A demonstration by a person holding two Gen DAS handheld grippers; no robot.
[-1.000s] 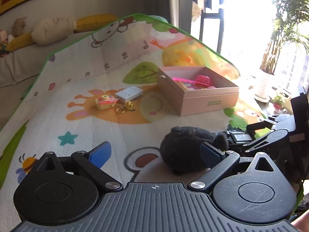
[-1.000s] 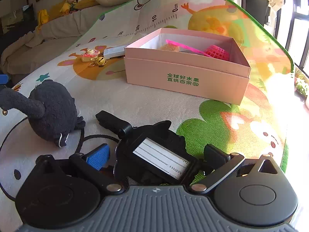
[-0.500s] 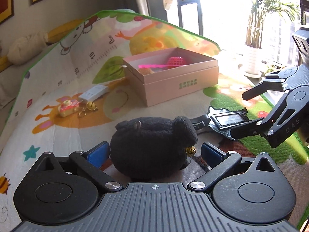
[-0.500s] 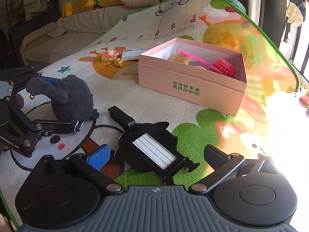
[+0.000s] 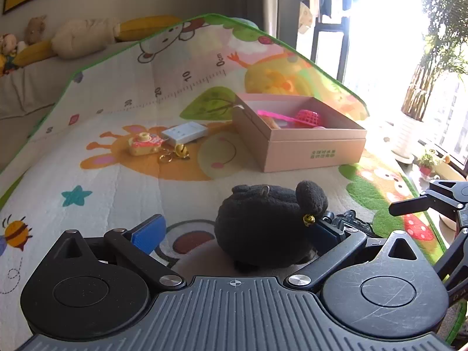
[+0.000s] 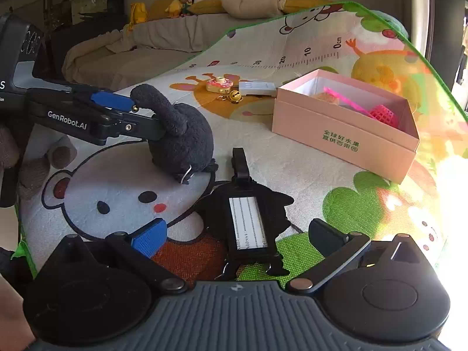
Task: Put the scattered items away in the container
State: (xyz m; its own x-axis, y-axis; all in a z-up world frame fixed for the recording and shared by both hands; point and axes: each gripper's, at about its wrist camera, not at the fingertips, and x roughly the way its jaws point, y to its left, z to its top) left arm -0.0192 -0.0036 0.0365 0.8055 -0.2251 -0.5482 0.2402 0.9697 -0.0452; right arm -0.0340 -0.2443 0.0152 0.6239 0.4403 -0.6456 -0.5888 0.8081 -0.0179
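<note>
A black plush toy [image 5: 266, 222] lies on the play mat between the open jaws of my left gripper [image 5: 234, 231], against its right finger; it also shows in the right wrist view [image 6: 184, 140]. A black luggage tag [image 6: 248, 222] lies flat between the open jaws of my right gripper [image 6: 237, 234]. The open pink box [image 5: 307, 134] stands beyond, also in the right wrist view [image 6: 345, 128], with a pink scoop [image 5: 304, 117] inside. A camera-shaped toy [image 5: 143, 143], a gold bell keyring [image 5: 175, 153] and a white power strip [image 5: 184, 131] lie left of the box.
The colourful play mat [image 5: 117, 175] covers the floor. A sofa with plush toys and cushions [image 5: 73, 41] runs along the back. Potted plants [image 5: 427, 158] and a bright window are on the right past the mat's edge.
My left gripper has shifted left, so the plush now sits against its right finger. My right gripper has drawn back slightly, with the luggage tag still between its open jaws.
</note>
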